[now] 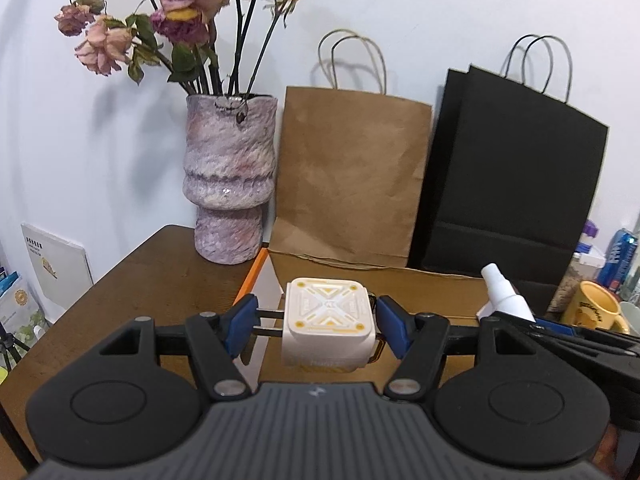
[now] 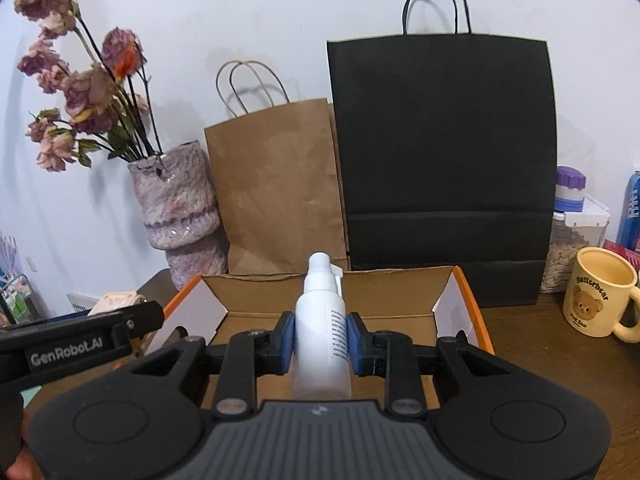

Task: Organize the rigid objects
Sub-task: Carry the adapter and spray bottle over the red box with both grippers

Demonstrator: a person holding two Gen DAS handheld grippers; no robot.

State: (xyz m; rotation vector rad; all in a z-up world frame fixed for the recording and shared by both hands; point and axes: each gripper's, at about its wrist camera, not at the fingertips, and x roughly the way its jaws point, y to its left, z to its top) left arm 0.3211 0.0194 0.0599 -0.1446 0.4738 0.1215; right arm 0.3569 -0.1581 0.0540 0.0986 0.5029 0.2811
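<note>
My left gripper (image 1: 318,322) is shut on a white charger cube (image 1: 328,320) with yellow marks and metal prongs pointing left, held over the left part of an open cardboard box (image 1: 400,280). My right gripper (image 2: 321,338) is shut on a white spray bottle (image 2: 322,332), upright, over the same orange-edged box (image 2: 464,280). The bottle also shows in the left wrist view (image 1: 505,296) at the right. The left gripper's body (image 2: 72,344) shows at the left of the right wrist view.
A pink vase (image 1: 229,184) with dried roses, a brown paper bag (image 1: 352,180) and a black paper bag (image 1: 512,184) stand behind the box against the wall. A yellow bear mug (image 2: 600,298), jars and a blue can stand right on the wooden table (image 1: 140,292).
</note>
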